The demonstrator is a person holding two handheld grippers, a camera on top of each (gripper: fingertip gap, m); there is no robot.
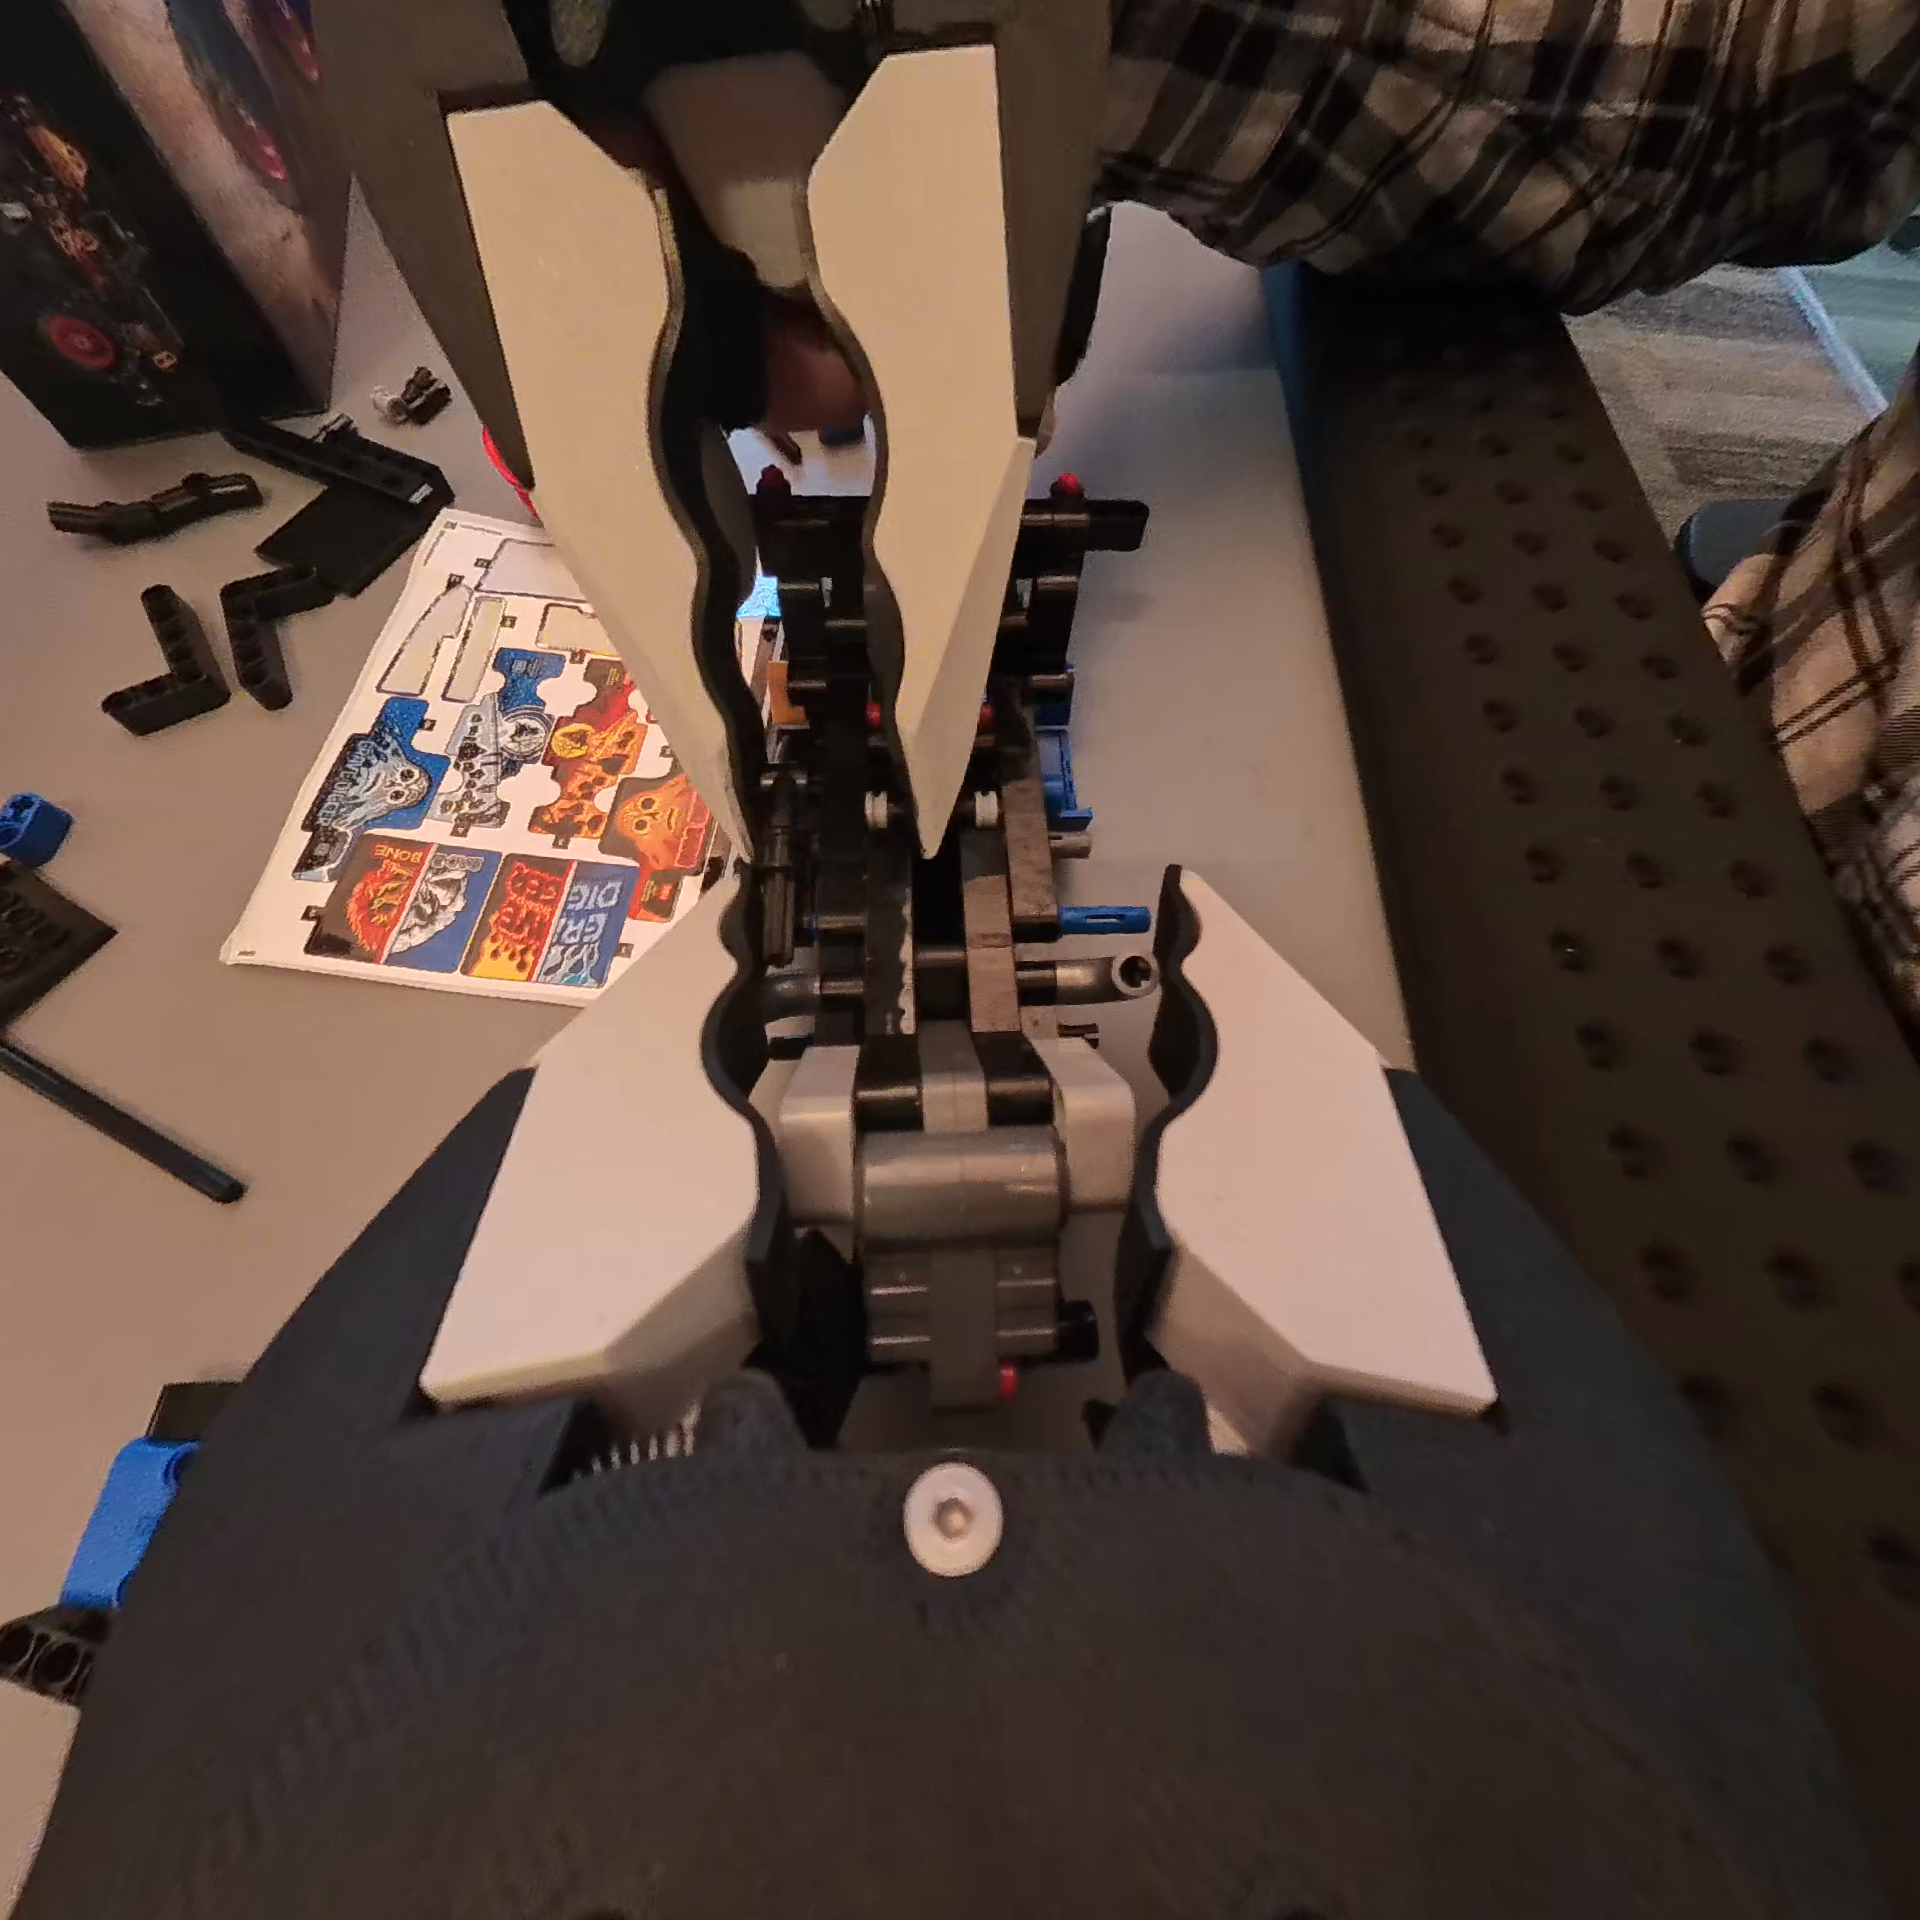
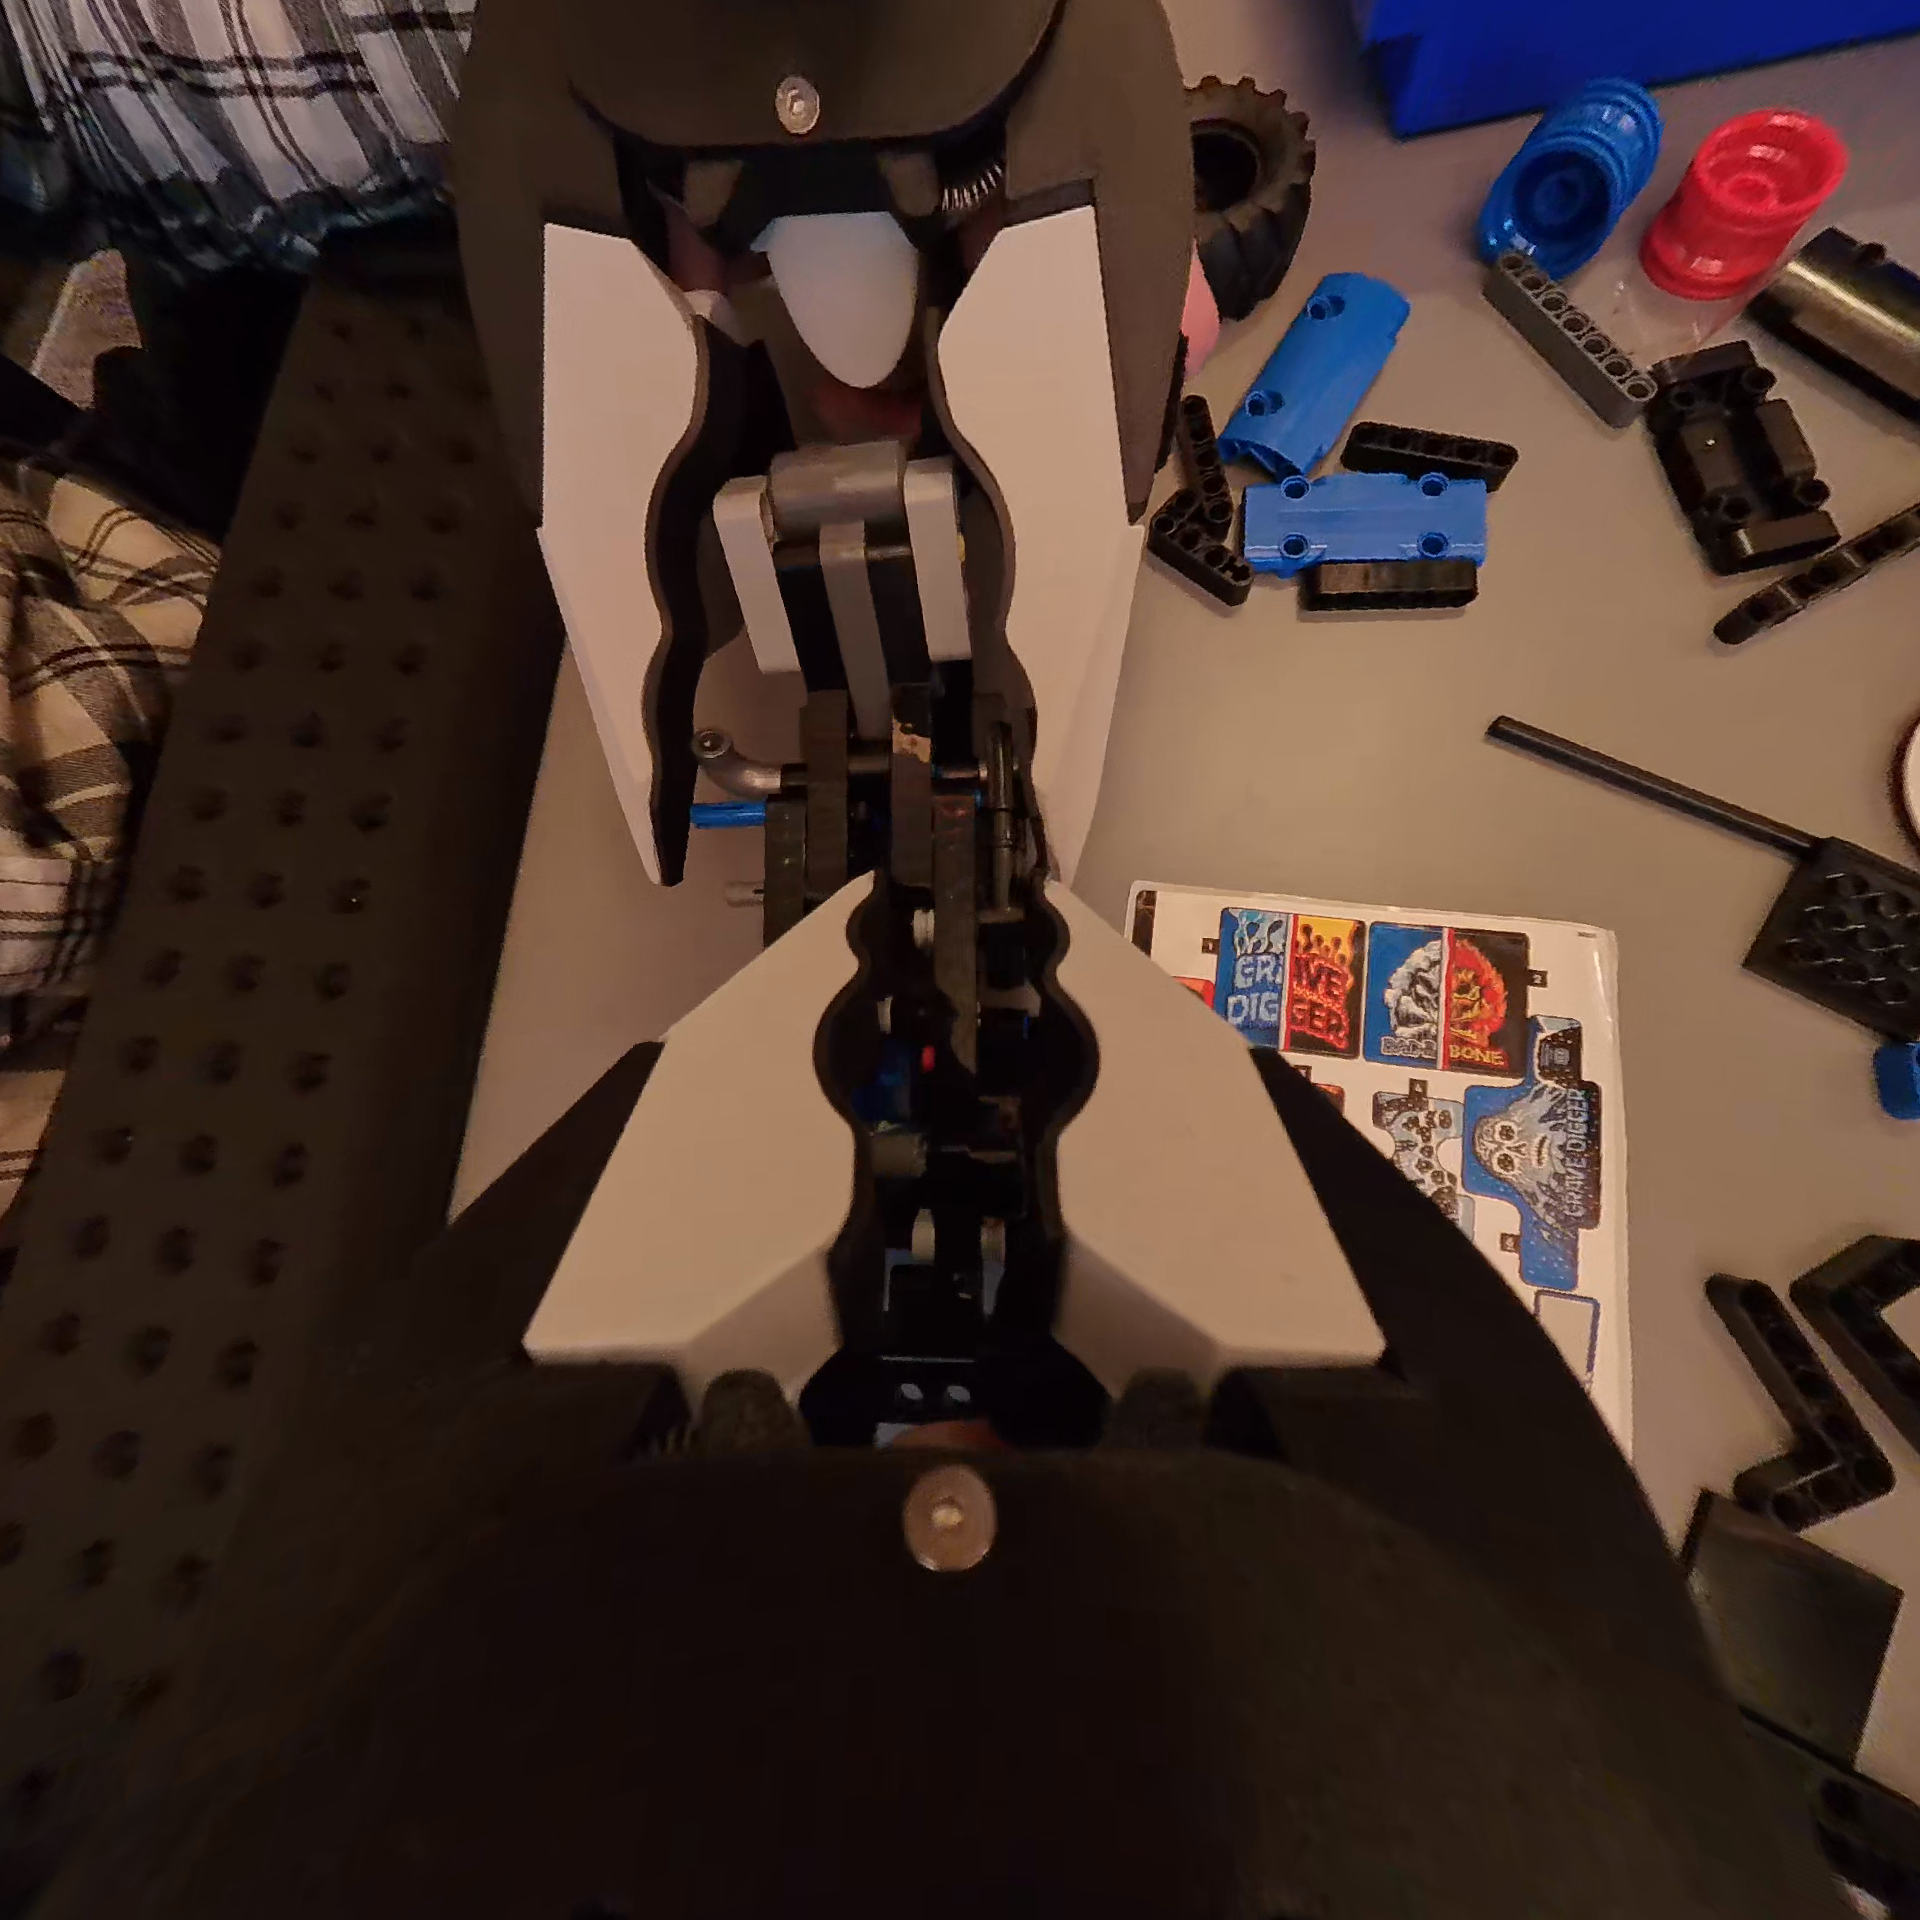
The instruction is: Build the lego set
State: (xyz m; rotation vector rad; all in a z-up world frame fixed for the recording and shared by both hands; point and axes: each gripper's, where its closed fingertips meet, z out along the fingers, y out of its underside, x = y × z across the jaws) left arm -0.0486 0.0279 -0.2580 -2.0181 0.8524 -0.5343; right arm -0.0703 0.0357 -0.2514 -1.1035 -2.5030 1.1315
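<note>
Gripping the grey block end of the long black-and-grey lego chassis assembly (image 1: 940, 1039), the left gripper (image 1: 951, 914) is holding its white wedge fingers (image 1: 613, 1164) spread around the wide motor-like block, apparently touching its sides (contact is hard to confirm). Facing it from the far end, the right gripper (image 2: 961, 904) is pinching the assembly's narrow black beams, its jaws nearly pressed together with the frame running between them. Both grippers are lining up tip to tip along the assembly, which is lying over the grey tabletop (image 1: 260, 1091). Left of the left jaws, a colourful printed sticker sheet (image 1: 468, 790) is lying flat, with loose black angled beams (image 1: 187, 665) beyond it. Right of the right jaws, blue curved panels (image 2: 1351, 457), a blue wheel hub (image 2: 1569, 166) and a red wheel hub (image 2: 1745, 197) are sitting apart.
</note>
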